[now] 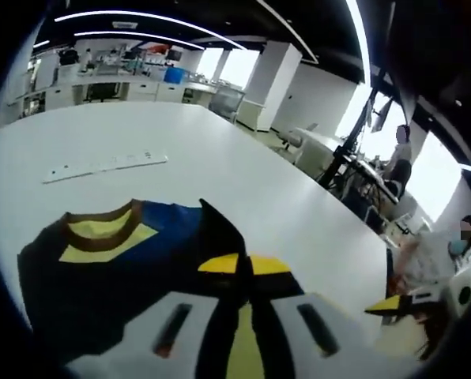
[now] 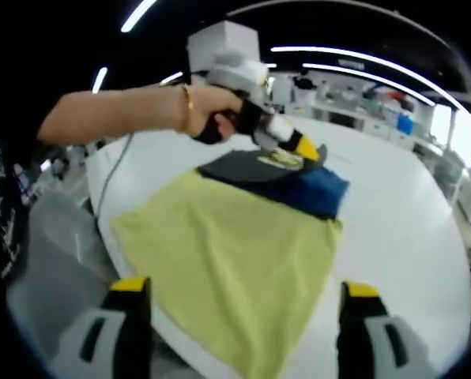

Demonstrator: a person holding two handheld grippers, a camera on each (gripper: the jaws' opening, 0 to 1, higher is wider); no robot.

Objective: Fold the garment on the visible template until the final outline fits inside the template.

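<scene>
Two grippers: my left gripper (image 2: 303, 150) pinches the soft, light shirt (image 2: 243, 245) at its far collar edge; right gripper (image 2: 243, 316) jaws spread, empty, above the white worktop (image 2: 393, 229).

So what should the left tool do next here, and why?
Probably carry the pinched garment edge further across the yellow template. The left tool holds dark fabric at the far end; the right tool hangs open near the template's near edge.

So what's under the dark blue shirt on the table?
Under the dark blue shirt lies a yellow-green cloth, spread on the white table. The part of the cloth beneath the shirt is covered, so anything else there cannot be seen.
</scene>
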